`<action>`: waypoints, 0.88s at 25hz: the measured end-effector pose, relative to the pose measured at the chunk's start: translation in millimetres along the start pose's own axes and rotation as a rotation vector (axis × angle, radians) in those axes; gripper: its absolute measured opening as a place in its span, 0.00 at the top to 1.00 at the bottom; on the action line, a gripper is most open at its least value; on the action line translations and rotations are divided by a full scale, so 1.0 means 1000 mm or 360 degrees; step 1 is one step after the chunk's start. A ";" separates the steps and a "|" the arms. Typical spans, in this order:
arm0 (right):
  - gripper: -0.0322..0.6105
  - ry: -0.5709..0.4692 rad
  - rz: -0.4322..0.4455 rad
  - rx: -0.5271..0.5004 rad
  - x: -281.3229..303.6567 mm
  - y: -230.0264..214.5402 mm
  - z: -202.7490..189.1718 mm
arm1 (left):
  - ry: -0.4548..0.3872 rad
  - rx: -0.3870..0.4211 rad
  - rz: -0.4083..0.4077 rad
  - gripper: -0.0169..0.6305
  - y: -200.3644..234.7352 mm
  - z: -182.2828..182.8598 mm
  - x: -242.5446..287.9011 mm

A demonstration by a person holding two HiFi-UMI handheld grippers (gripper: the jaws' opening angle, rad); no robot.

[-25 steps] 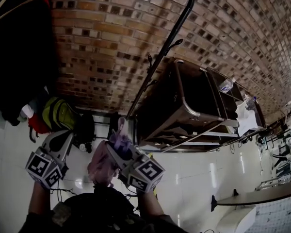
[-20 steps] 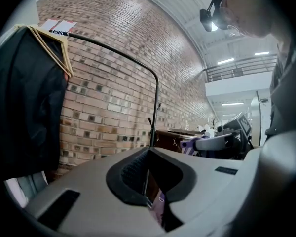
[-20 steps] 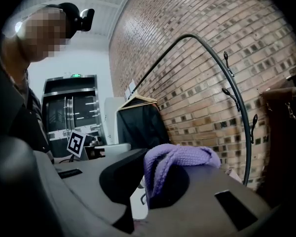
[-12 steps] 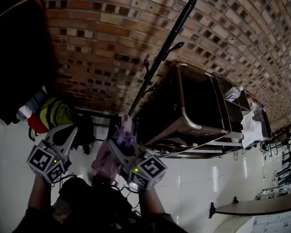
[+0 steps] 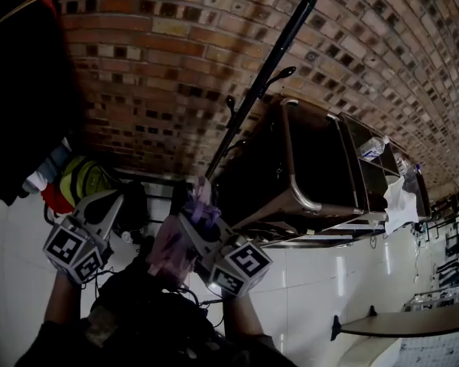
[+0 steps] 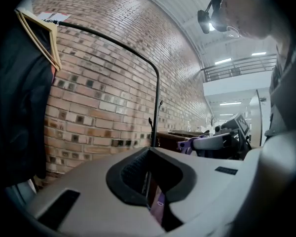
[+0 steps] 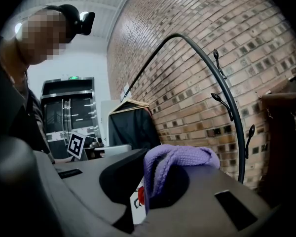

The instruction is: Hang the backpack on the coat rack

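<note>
R gripper point(image 5: 196, 209): jaws clamped on a purple knitted strap point(image 7: 180, 158), which bulges up over the jaw tips in the right gripper view. The strap belongs to the pinkish backpack point(image 5: 167, 252). The pack hangs below the gripper, close to the person's body and clear of the rack. Pack contents not visible.

L gripper point(image 5: 112, 199): jaws drawn nearly together, with a narrow slit between. A thin purple strip shows low in the slit. Whether it is pinched can't be determined.

Coat rack point(image 5: 266, 82): black pole w/ small hooks up its side. It stands ahead of both grippers against the brick wall point(image 5: 153, 60). No hook is touching the strap.

Just right of the rack is a dark shelf unit point(image 5: 294, 176). A clear bottle point(image 5: 374, 147) sits in a compartment at its far end.

Left of the rack, a black garment point(image 5: 23, 90) hangs on a wooden hanger point(image 6: 39, 36). A yellow-green bag point(image 5: 82, 177) sits low beside it.
</note>
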State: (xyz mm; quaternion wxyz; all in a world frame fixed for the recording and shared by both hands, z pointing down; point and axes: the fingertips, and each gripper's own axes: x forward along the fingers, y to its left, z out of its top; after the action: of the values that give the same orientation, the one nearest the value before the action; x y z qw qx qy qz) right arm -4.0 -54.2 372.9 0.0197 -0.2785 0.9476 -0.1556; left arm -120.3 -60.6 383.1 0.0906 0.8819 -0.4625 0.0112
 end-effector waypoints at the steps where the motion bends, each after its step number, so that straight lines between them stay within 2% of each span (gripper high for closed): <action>1: 0.95 0.0002 0.0005 -0.0008 0.004 -0.004 0.001 | 0.0003 -0.0007 -0.0011 0.92 0.004 0.000 0.008; 12: 0.95 0.0076 0.0047 -0.0052 0.064 -0.051 0.021 | -0.0014 -0.0005 -0.0115 0.92 0.055 0.011 0.095; 18: 0.95 0.0111 0.0101 -0.0122 0.098 -0.079 0.056 | -0.0032 -0.0015 -0.0161 0.92 0.084 0.026 0.135; 22: 0.95 0.0067 0.0126 -0.0177 0.117 -0.095 0.087 | -0.0013 -0.0004 -0.0181 0.92 0.104 0.033 0.159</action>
State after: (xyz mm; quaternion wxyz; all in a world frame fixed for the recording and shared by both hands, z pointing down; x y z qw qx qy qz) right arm -42.5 -216.8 325.2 -0.0098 -0.2382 0.9652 -0.1075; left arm -116.4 -252.9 383.0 0.0903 0.9067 -0.4119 0.0018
